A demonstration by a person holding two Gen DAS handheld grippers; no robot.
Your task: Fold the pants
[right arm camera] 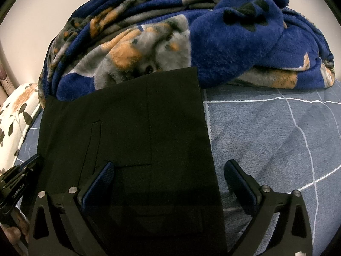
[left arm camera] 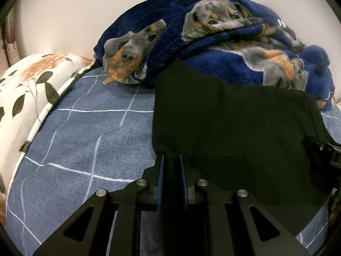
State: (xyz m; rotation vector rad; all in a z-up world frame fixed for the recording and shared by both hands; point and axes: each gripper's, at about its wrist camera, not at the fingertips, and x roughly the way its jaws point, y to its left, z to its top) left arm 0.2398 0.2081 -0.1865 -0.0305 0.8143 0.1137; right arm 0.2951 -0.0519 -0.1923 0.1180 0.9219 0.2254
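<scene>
One pants [right arm camera: 132, 128] fold, left tongs [left arm camera: 171, 170] pinching

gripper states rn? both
Left gripper: shut on the black pants at their left edge.
Right gripper: open, holding nothing, straddling the pants' right edge.

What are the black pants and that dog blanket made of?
The pants look like a smooth, matte woven cloth, perhaps cotton or a blend: flat surface, crisp edges, fine seams. The blanket looks like plush synthetic fleece: fuzzy pile, soft rounded folds, printed dogs. Neither fibre can be confirmed by sight.
</scene>
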